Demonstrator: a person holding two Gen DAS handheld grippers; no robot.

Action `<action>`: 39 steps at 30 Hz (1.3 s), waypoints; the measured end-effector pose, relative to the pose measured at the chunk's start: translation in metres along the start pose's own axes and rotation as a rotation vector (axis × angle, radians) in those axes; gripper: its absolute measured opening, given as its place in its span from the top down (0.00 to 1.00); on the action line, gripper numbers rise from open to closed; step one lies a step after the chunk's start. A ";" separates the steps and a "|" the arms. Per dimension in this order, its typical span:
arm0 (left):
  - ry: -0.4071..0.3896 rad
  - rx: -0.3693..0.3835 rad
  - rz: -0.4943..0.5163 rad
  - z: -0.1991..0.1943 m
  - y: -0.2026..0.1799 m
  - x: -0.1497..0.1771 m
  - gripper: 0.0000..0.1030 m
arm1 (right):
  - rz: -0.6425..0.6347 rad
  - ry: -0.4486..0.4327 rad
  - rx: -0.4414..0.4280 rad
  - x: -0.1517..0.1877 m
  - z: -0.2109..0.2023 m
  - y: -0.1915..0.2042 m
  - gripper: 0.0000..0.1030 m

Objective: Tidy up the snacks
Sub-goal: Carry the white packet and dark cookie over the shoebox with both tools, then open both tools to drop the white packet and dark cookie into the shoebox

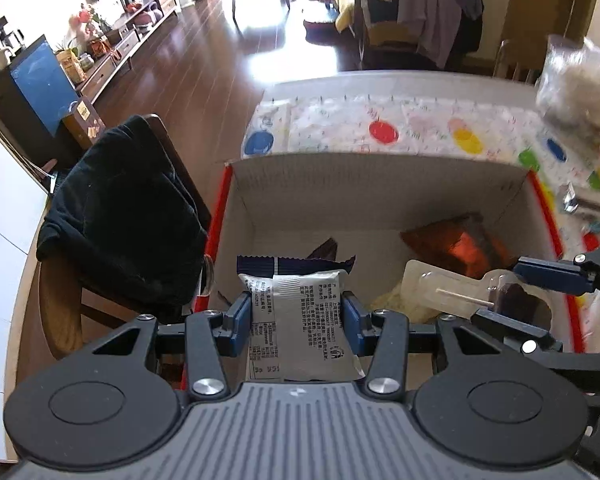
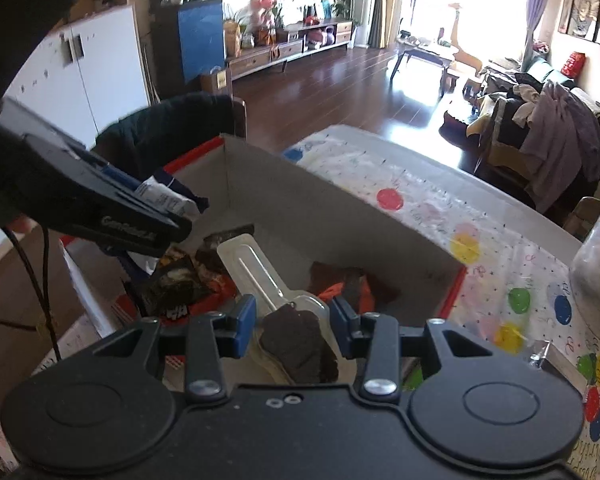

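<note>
An open cardboard box (image 1: 380, 196) with red outer sides stands on the table; it also shows in the right wrist view (image 2: 340, 216). My left gripper (image 1: 296, 312) is shut on a white and dark blue snack packet (image 1: 300, 320) and holds it over the box's near left side. My right gripper (image 2: 294, 320) is shut on a clear-wrapped chocolate lollipop (image 2: 296, 340), its stick pointing into the box. From the left wrist view the right gripper (image 1: 512, 292) and lollipop (image 1: 460, 292) show at right. An orange packet (image 1: 460, 240) lies inside the box.
The table has a white cloth with coloured dots (image 1: 384, 132). A clear bag of snacks (image 1: 580, 92) stands at the right, a small foil item (image 1: 576, 200) beside the box. A chair draped with black cloth (image 1: 120, 220) is at the left. Dark wrappers (image 2: 180, 280) lie in the box.
</note>
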State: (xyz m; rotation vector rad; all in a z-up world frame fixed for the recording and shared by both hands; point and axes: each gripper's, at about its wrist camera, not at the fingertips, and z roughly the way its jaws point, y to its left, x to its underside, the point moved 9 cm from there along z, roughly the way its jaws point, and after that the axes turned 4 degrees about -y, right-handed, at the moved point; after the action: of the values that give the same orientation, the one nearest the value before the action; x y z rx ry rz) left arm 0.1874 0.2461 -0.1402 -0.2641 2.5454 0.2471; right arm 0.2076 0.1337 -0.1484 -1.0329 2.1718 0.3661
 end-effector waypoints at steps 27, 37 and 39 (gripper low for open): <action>-0.011 0.056 0.013 -0.015 -0.027 0.012 0.42 | 0.076 -0.028 -0.065 0.013 -0.040 -0.020 0.39; -0.120 0.110 0.036 -0.058 -0.069 -0.010 0.31 | 0.133 -0.117 -0.048 0.014 -0.089 -0.051 0.25; -0.141 0.129 0.041 -0.065 -0.081 -0.013 0.28 | 0.144 -0.133 -0.046 0.016 -0.098 -0.059 0.23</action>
State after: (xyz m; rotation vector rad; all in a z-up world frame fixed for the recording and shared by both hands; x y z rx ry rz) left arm 0.1837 0.1552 -0.0890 -0.1400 2.4170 0.1121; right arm 0.1996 0.0367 -0.0865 -0.8541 2.1309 0.5389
